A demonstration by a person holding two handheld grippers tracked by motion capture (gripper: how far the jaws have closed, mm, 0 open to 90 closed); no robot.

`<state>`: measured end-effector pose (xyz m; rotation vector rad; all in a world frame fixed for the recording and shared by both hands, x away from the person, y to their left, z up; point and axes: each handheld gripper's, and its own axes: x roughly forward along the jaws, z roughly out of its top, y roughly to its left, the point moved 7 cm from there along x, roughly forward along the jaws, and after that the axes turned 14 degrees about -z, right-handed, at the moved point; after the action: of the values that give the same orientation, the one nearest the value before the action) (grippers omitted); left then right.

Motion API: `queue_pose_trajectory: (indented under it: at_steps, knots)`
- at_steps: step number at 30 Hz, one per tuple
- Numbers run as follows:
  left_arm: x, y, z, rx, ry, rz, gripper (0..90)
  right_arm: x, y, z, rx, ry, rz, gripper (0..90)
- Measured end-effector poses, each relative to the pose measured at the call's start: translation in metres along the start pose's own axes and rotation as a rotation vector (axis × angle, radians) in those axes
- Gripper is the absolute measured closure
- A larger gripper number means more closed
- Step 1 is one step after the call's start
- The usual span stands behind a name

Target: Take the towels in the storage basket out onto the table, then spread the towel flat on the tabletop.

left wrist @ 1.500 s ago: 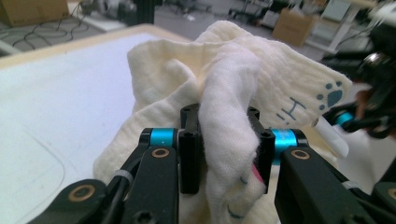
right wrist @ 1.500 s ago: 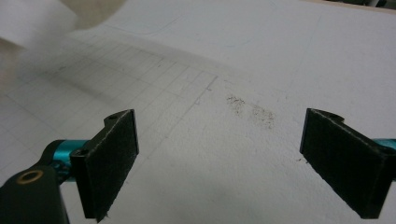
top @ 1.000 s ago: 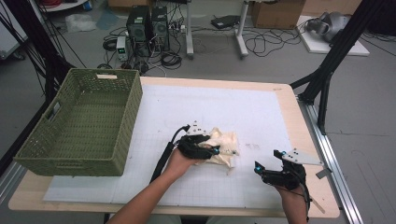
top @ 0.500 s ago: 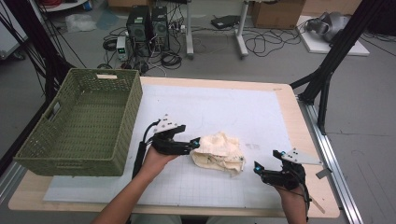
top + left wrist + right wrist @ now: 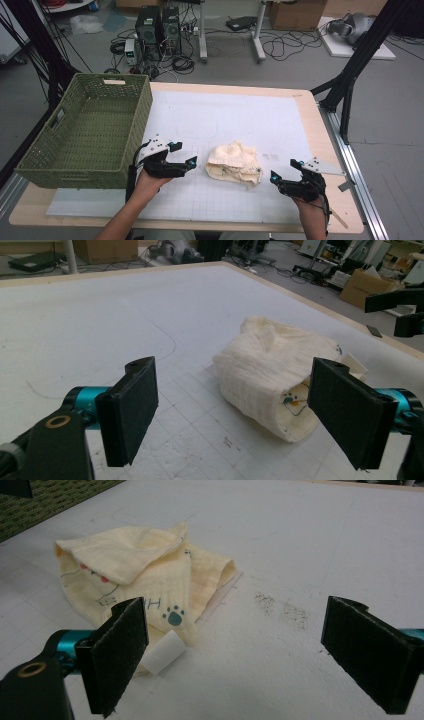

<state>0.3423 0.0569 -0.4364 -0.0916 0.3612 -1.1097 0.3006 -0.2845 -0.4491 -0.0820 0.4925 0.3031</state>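
High view: the cream cloth (image 5: 234, 165) lies crumpled at the mat's near centre. At its nine o'clock, the left gripper (image 5: 186, 165) has let go and drawn back toward the basket (image 5: 87, 131), jaws wide. The right gripper (image 5: 278, 181), at four o'clock, waits open and empty, so re-gripping likely follows.

A wooden-edged table (image 5: 320, 150) carries a white gridded mat (image 5: 240, 120) that covers most of its top. A crumpled cream cloth (image 5: 234, 164) printed with a blue paw lies on the mat near its front middle. Left of the cloth, well apart from it, a green woven basket (image 5: 85, 135) stands over the table's left edge.
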Motion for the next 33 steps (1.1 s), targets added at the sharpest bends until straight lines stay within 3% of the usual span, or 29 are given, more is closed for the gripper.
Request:
queue_pose_trajectory:
  at_steps: [4,8,15,22,33]
  knots:
    - [0.000,0.000,-0.002,0.019,0.015,0.001,21.1,0.002,0.002,0.000,0.015,0.034,0.020,14.3]
    - [-0.002,0.003,-0.001,0.005,0.005,0.012,21.1,0.005,0.004,0.002,-0.023,0.021,0.009,13.1]
    - [-0.005,0.006,0.000,0.006,0.004,0.024,21.1,0.005,0.004,0.000,-0.014,0.020,0.026,12.7]
    - [-0.006,0.009,-0.001,-0.002,0.007,0.024,21.1,0.007,0.002,0.003,-0.019,0.013,-0.004,12.4]
    - [-0.007,0.009,-0.002,-0.007,0.012,0.025,21.6,0.007,0.001,0.001,-0.032,0.017,-0.008,12.2]
